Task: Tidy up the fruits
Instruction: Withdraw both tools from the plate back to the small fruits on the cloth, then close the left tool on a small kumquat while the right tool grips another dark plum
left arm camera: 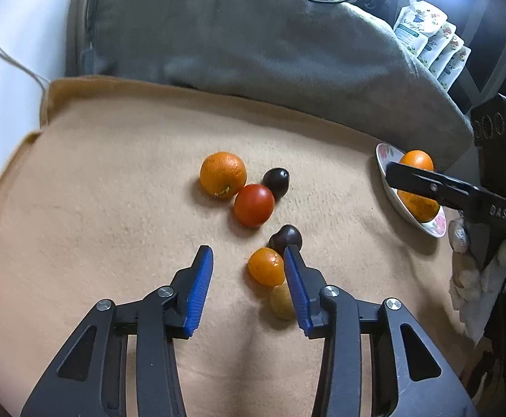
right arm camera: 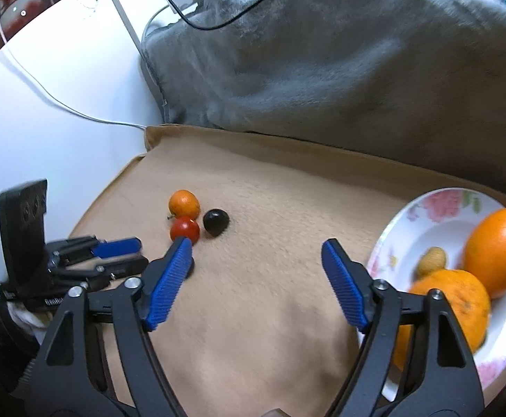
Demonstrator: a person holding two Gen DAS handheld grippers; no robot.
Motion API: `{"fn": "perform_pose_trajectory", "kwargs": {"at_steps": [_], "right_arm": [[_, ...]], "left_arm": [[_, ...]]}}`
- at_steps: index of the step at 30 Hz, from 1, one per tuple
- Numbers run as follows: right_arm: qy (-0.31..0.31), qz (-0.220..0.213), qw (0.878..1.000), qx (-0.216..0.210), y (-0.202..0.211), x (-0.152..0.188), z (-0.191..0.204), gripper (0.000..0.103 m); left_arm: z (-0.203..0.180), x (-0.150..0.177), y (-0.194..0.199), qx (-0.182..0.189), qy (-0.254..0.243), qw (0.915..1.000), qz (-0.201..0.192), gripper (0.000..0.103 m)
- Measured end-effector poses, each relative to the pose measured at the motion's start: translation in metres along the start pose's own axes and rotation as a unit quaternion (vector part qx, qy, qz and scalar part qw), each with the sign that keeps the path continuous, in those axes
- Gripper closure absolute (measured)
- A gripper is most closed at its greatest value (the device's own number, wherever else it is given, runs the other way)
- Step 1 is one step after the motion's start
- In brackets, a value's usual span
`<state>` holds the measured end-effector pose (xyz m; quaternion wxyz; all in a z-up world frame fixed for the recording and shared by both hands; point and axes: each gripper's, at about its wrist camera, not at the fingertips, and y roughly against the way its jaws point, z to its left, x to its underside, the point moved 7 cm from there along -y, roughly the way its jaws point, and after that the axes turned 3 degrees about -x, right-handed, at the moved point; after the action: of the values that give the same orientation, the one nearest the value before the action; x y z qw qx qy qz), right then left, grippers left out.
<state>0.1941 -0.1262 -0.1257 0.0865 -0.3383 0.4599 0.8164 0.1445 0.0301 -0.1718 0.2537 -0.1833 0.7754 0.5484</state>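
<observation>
On the tan blanket (left arm camera: pixel 96 191) lie a large orange (left arm camera: pixel 223 174), a red tomato (left arm camera: pixel 254 205), a dark plum (left arm camera: pixel 276 181), a second dark plum (left arm camera: pixel 286 239), a small orange (left arm camera: pixel 266 266) and a small tan fruit (left arm camera: pixel 281 301). My left gripper (left arm camera: pixel 248 252) is open and empty, with the small orange just inside its right finger. A floral plate (right arm camera: pixel 437 208) at the right holds two oranges (right arm camera: pixel 499 250) and a small tan fruit (right arm camera: pixel 433 260). My right gripper (right arm camera: pixel 256 245) is open and empty beside the plate.
A grey blanket (left arm camera: pixel 253 41) lies heaped along the far edge of the tan blanket. A white surface with a cable (right arm camera: pixel 61 104) is at the left. Several refill pouches (left arm camera: pixel 430 41) stand at the far right.
</observation>
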Motion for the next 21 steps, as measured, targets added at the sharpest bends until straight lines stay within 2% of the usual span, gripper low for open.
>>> {"fn": "perform_pose_trajectory", "kwargs": {"at_steps": [14, 19, 21], "right_arm": [[-0.011, 0.046, 0.998, -0.032, -0.054, -0.008, 0.018, 0.042], [-0.016, 0.056, 0.998, -0.035, -0.066, -0.009, 0.021, 0.044], [-0.013, 0.06, 0.998, -0.034, -0.071, -0.008, 0.024, 0.044]], "left_arm": [[-0.006, 0.006, -0.015, 0.032, 0.015, 0.9985, 0.04, 0.064], [-0.007, 0.004, -0.021, 0.038, 0.02, 0.9979, 0.049, 0.07], [-0.008, 0.002, -0.023, 0.044, 0.024, 0.9974, 0.052, 0.077]]}}
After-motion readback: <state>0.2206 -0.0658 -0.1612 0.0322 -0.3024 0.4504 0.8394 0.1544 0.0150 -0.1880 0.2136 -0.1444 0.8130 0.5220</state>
